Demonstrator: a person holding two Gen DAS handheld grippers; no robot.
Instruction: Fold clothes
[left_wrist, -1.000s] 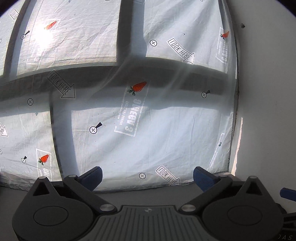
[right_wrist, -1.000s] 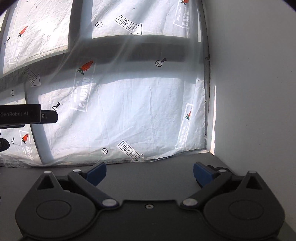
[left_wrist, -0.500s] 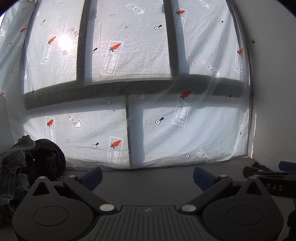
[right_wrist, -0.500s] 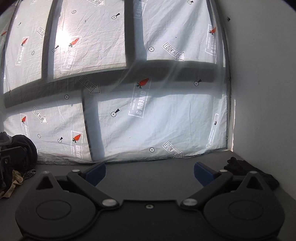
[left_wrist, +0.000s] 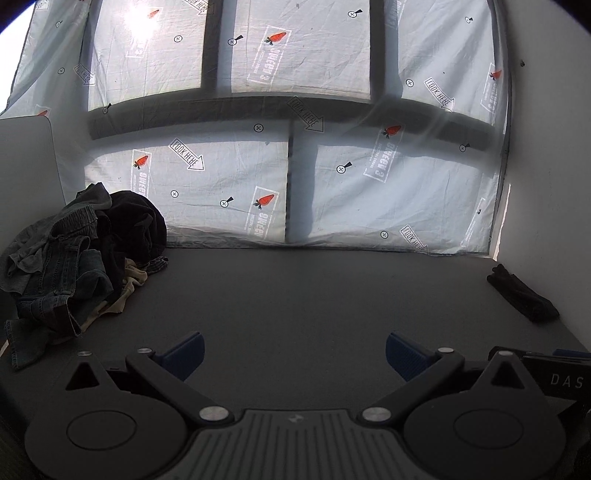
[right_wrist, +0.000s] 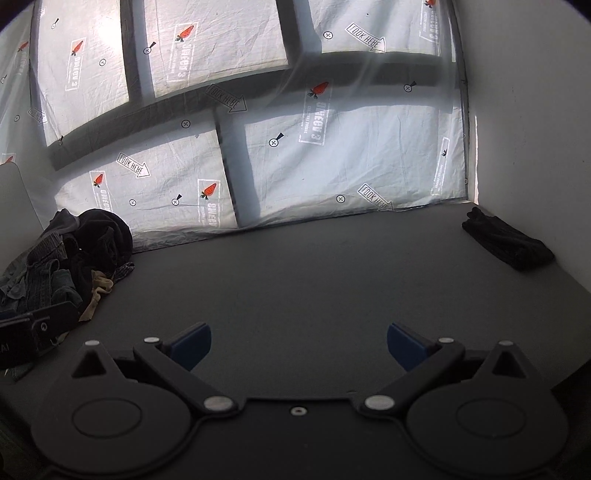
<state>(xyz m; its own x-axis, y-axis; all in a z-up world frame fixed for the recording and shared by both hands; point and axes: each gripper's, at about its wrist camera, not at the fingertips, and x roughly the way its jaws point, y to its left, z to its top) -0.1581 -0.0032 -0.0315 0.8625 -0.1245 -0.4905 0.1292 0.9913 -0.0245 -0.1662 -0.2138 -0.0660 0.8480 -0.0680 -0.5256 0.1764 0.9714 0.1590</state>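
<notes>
A heap of unfolded clothes (left_wrist: 74, 258), with denim, dark and beige pieces, lies at the far left of the dark grey table (left_wrist: 295, 295); it also shows in the right wrist view (right_wrist: 70, 258). A small folded black garment (left_wrist: 521, 295) lies at the far right by the wall, also seen in the right wrist view (right_wrist: 506, 243). My left gripper (left_wrist: 294, 350) is open and empty above the table's middle. My right gripper (right_wrist: 299, 345) is open and empty too, beside it on the right.
A translucent printed sheet over a window (left_wrist: 295, 147) backs the table. A white wall (right_wrist: 535, 129) bounds the right side. A white panel (left_wrist: 26, 166) stands behind the heap. The left gripper's body (right_wrist: 22, 332) shows at the right view's left edge.
Both grippers have tilted down and pulled back from the window sheet, so the table, the clothes heap and the folded black garment have come into view. Both stay open.
</notes>
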